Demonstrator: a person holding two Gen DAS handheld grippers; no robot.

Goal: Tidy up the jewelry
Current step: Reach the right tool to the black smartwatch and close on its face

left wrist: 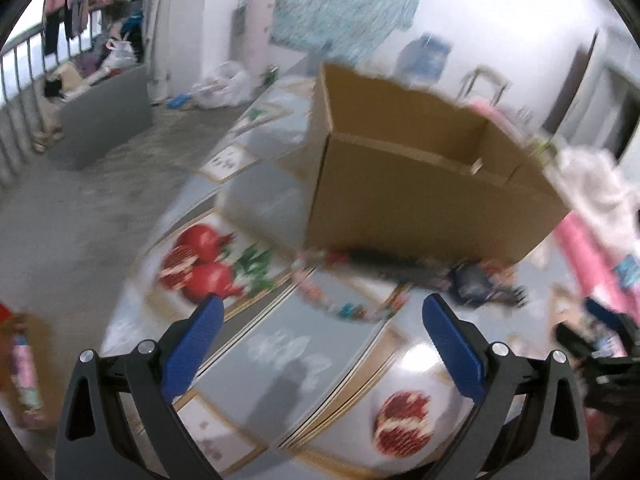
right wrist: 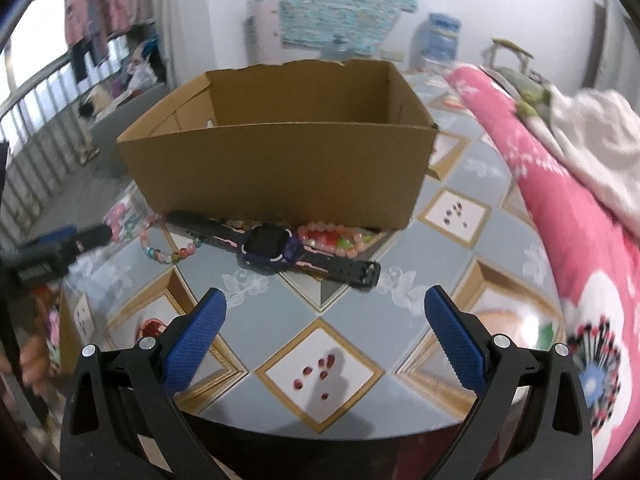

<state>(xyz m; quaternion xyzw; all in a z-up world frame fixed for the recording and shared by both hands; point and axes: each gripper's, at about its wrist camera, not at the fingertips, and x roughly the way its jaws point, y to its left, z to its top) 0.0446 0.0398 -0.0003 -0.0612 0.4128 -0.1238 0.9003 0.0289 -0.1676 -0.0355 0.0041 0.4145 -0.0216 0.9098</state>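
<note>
An open cardboard box (right wrist: 280, 168) stands on the patterned table (right wrist: 320, 320). Along its near wall lie a dark purple-faced watch (right wrist: 268, 246), a pastel bead bracelet (right wrist: 168, 246) to the left and a pink bead bracelet (right wrist: 332, 238) to the right. My right gripper (right wrist: 325, 320) is open, a little short of the watch, holding nothing. In the blurred left wrist view the box (left wrist: 420, 192), the watch (left wrist: 460, 276) and the pastel bracelet (left wrist: 340, 304) appear ahead of my open, empty left gripper (left wrist: 322, 326). The left gripper's tip (right wrist: 60, 248) enters the right wrist view at the left edge.
A pink flowered quilt (right wrist: 568, 240) and a white cloth (right wrist: 600, 140) crowd the table's right side. The table's round near edge (right wrist: 320, 428) lies just under my right gripper. Grey floor (left wrist: 100, 200), a railing and hanging clothes lie to the left.
</note>
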